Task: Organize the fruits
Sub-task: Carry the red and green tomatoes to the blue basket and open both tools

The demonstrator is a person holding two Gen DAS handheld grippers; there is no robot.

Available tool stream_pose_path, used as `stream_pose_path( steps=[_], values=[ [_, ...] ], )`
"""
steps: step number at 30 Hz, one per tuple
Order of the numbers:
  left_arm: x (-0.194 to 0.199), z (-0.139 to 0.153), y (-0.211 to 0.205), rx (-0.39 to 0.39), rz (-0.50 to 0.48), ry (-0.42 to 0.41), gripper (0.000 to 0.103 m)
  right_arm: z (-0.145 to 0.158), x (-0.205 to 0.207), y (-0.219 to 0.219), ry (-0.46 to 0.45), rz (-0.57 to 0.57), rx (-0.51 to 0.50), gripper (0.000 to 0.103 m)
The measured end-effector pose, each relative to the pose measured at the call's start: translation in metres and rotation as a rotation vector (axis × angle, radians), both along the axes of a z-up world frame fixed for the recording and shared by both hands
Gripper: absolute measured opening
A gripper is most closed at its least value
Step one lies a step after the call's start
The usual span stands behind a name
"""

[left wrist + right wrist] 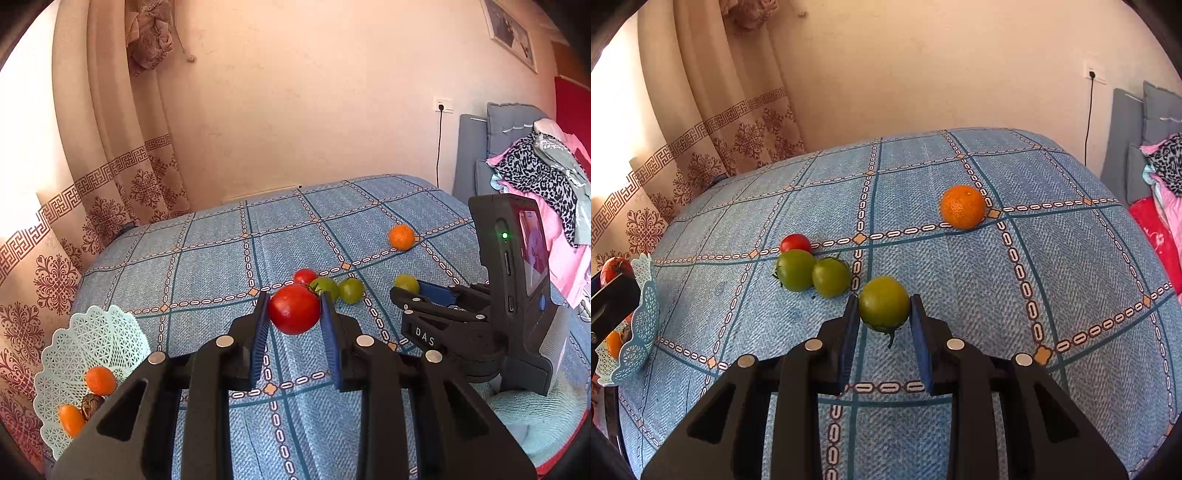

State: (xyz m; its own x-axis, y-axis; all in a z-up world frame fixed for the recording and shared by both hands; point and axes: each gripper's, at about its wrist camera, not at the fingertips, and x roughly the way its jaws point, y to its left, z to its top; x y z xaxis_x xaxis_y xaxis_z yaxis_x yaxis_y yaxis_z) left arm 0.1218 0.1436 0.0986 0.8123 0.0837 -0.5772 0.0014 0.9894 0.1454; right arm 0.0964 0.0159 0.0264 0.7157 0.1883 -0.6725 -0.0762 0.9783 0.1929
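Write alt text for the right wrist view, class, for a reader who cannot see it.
The right claw grips a green tomato just above a blue patterned cloth. Beyond lie two more green tomatoes, a small red tomato and an orange; a pale lattice basket sits at the left edge.

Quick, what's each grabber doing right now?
Left gripper: shut on the red tomato.
Right gripper: shut on a green tomato.

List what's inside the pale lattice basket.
The pale green plastic lattice basket shows two round orange citrus fruits with a dark brownish item between them. The left gripper, shut on a red tomato, covers the basket's near side.
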Motion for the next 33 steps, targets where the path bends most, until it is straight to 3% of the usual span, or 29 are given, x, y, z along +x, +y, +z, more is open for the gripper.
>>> stream_pose_path(
  steps=[18, 33],
  values=[
    [-0.037, 0.000, 0.073, -0.054, 0.119, -0.023, 0.028, 0.022, -0.037, 0.086, -0.024, 0.135, 0.019, 0.028],
    [-0.055, -0.011, 0.166, -0.114, 0.287, -0.010, 0.028, 0.033, -0.047, 0.163, -0.031, 0.266, 0.018, 0.028]
  ],
)
